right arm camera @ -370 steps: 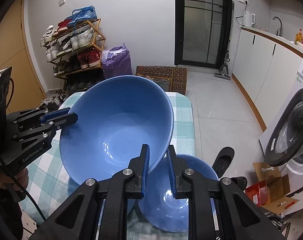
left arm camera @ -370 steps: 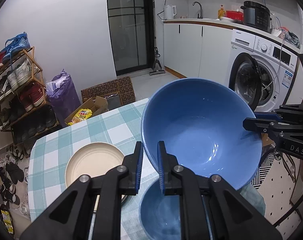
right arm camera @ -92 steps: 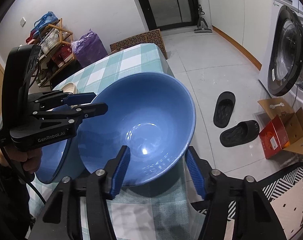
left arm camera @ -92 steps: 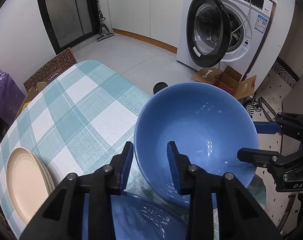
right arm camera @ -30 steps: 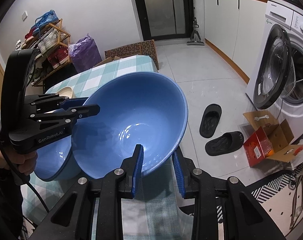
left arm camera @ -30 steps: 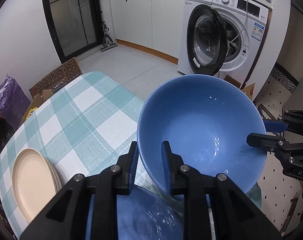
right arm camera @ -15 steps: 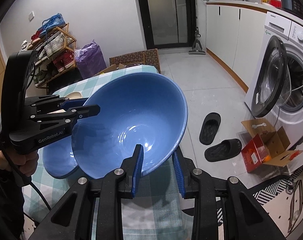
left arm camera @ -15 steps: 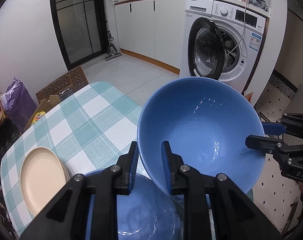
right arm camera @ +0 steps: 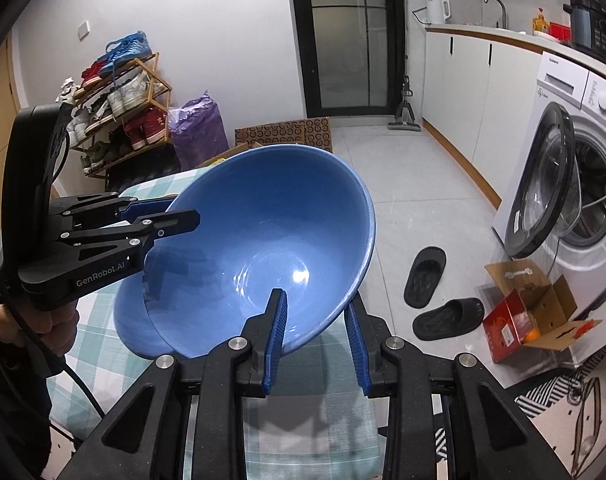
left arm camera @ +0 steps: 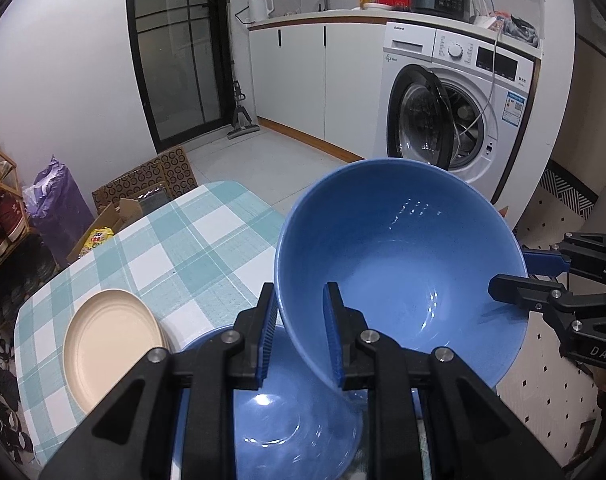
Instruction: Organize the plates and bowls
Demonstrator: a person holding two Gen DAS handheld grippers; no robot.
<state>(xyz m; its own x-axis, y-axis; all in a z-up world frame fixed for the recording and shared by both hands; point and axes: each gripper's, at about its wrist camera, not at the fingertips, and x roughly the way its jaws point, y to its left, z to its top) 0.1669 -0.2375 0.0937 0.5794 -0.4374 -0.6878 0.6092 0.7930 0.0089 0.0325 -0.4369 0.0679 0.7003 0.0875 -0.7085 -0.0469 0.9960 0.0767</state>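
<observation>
The left claw (left arm camera: 299, 332) is pinching the near rim of a big blue bowl (left arm camera: 399, 276). One blue pad sits outside the bowl's wall and the other sits inside it. The right claw (right arm camera: 315, 340) is pinching the same bowl (right arm camera: 263, 248) on the other side of its rim, also with one pad inside and one pad outside. In the left wrist view the right claw (left arm camera: 515, 276) shows at the right edge of the bowl. In the right wrist view the left claw (right arm camera: 175, 212) shows at the left edge of the bowl, and a hand (right arm camera: 43, 320) holds its handle.

The bowl is up in the air, held between the two claws. It is tilted, so you can see its shiny inside.

Right under it sits a second blue bowl (left arm camera: 287, 420) on the tabletop (left arm camera: 163, 256). The tabletop has a green and white checked cloth. Just left of the lower bowl there is a cream plate (left arm camera: 107, 340). A thin second rim peeks out along its right side, so it seems to lie on another plate.

Past the tabletop there is a washing machine (left arm camera: 463, 92) with its round door open. Two black slippers (right arm camera: 435, 292) lie on the floor near a red box (right arm camera: 523, 312). A shoe rack (right arm camera: 115, 112) stands by the wall, with a purple bag (right arm camera: 199, 124) beside it.
</observation>
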